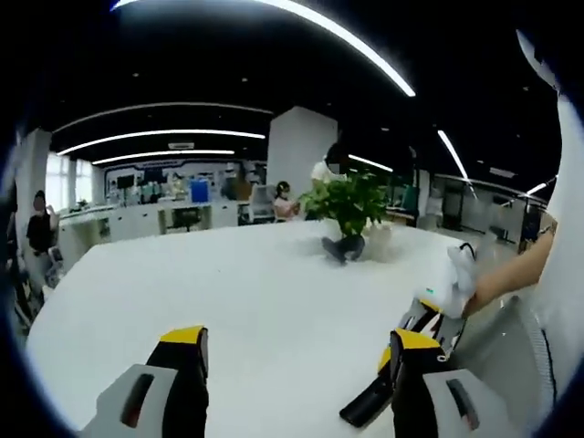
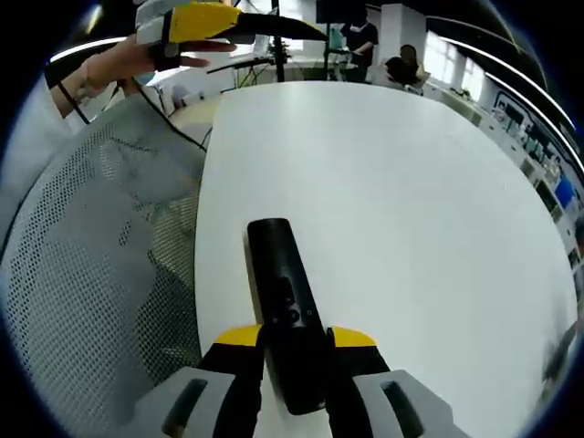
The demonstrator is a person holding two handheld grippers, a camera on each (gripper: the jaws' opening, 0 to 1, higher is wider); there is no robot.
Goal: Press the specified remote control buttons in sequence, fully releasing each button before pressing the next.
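The right gripper (image 2: 297, 351) clamps the black remote (image 2: 285, 310) at lower centre of its view, over the white table (image 2: 411, 201). The left gripper (image 1: 297, 365) gapes wide, empty.

the slim black plastic remote control (image 2: 285, 310) is showing dark against the plain white round table (image 2: 411, 210), between the yellow-tipped grey right gripper (image 2: 297, 351). the grey mesh chair back (image 2: 100, 265) is showing a fine dotted pattern, and the leafy green potted plant (image 1: 347, 205) is standing out beyond the yellow-and-black left gripper (image 1: 297, 356).
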